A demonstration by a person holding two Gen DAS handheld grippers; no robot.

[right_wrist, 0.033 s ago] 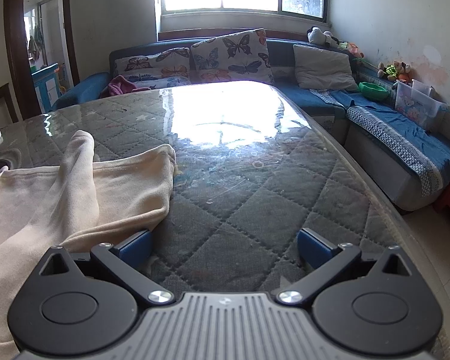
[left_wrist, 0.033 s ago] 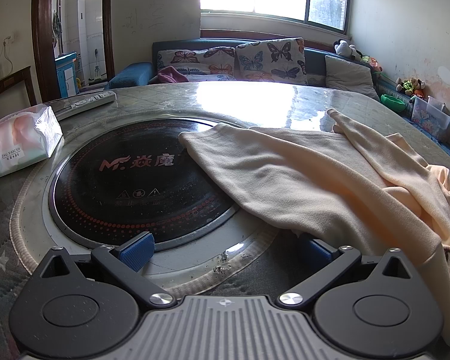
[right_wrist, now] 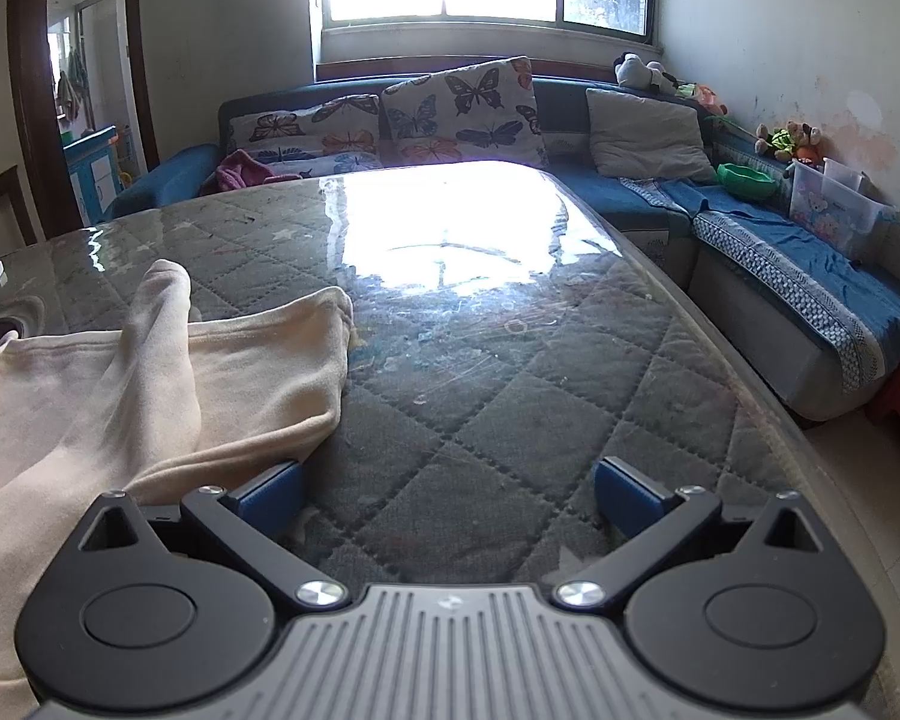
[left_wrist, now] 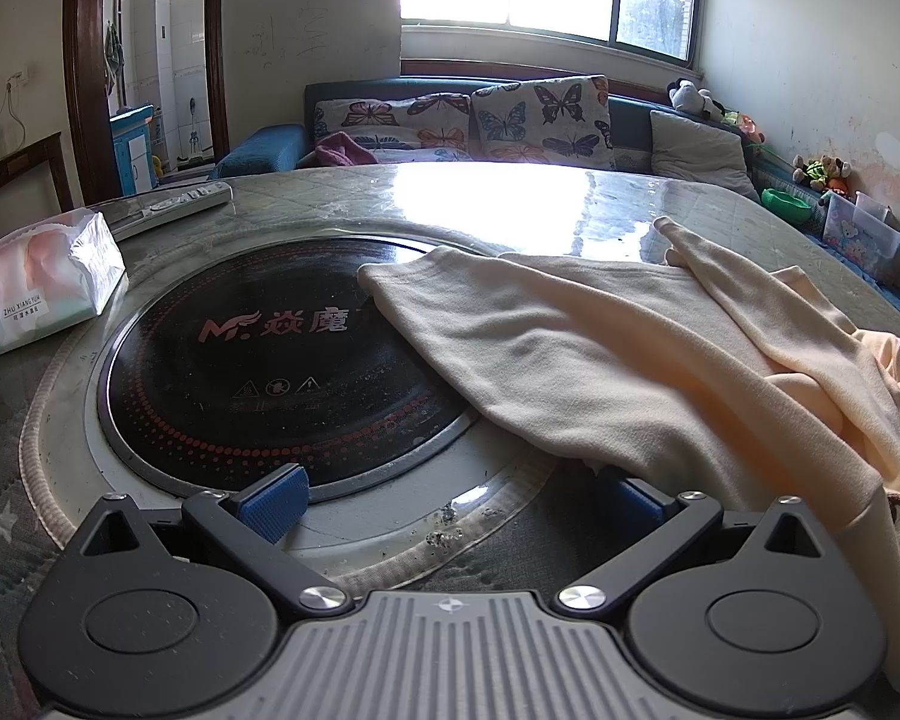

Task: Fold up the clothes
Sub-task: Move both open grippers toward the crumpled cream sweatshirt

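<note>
- Garment (left_wrist: 600,360): cream, lies loosely spread on the desk (right_wrist: 510,360), one edge over the inset cooktop (left_wrist: 258,372), a sleeve draped across the body.
- Left gripper (left_wrist: 450,495): fingers wide, holding nothing, one at the hem.
- Right gripper (right_wrist: 447,495): fingers wide, empty, at the garment's right edge.
- Judgement: layout fits either a fold under way or a grasp pending; any grasp requires closing on an edge.

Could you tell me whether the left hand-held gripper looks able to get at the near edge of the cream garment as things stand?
Probably yes. The left hand-held gripper is open, and the cream garment already drapes over its right finger. Nothing lies between the two, and the tissue pack sits well off to the side.
</note>
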